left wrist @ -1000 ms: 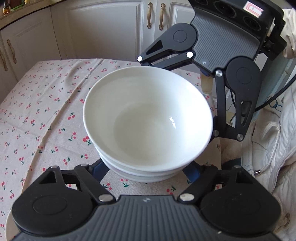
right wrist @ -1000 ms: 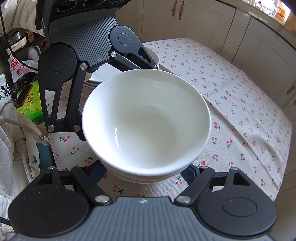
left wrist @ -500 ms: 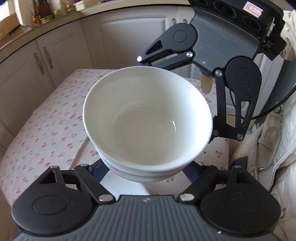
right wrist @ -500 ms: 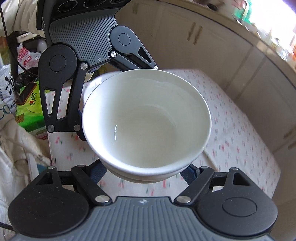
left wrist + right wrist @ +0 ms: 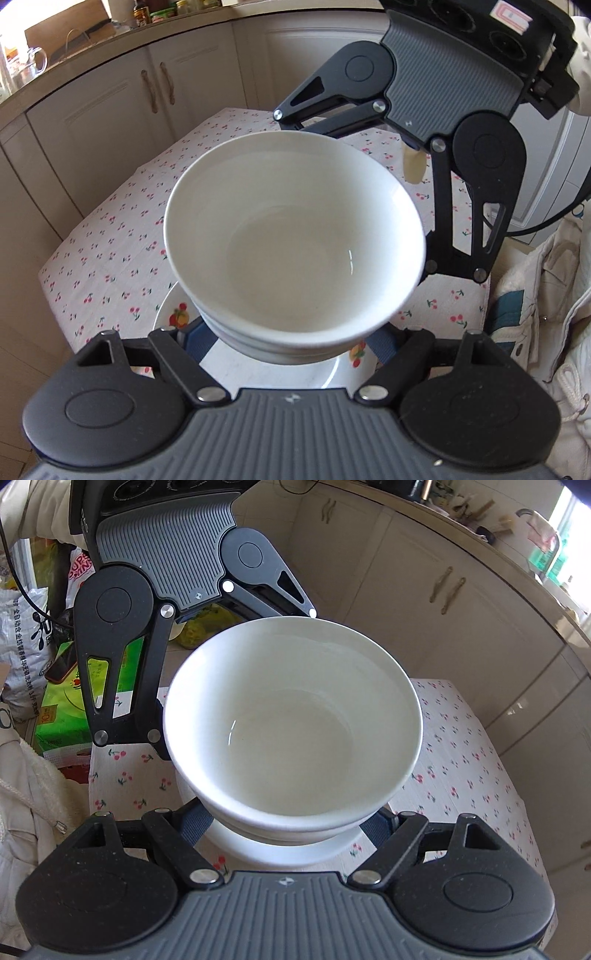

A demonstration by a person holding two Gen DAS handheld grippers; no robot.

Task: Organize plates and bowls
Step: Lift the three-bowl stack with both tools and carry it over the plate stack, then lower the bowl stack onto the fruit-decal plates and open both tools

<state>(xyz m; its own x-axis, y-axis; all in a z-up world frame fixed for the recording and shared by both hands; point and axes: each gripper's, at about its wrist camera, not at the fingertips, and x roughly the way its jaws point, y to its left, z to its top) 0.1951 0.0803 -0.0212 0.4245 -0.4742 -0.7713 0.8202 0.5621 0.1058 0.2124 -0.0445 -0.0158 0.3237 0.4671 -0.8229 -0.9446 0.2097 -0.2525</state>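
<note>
A stack of white bowls (image 5: pixel 295 243) hangs in the air, held from both sides. My left gripper (image 5: pixel 291 343) is shut on its near side. My right gripper (image 5: pixel 284 819) is shut on the opposite side and shows across the bowls in the left wrist view (image 5: pixel 436 155). The stack also fills the right wrist view (image 5: pixel 291 727). Right under the bowls lies a white plate with fruit prints (image 5: pixel 173 314); in the right wrist view it shows as a white rim (image 5: pixel 325 849). The fingertips are hidden under the bowls.
The table wears a cherry-print cloth (image 5: pixel 110 251). Cream cabinets (image 5: pixel 110 110) stand beyond it. A green box (image 5: pixel 62 709) and bags (image 5: pixel 22 627) lie off the table's end. A white jacket (image 5: pixel 546 314) is at the right.
Both grippers have lifted the bowl stack and carried it along the table. It now hangs over the fruit-print plate, which has come into view beneath it.
</note>
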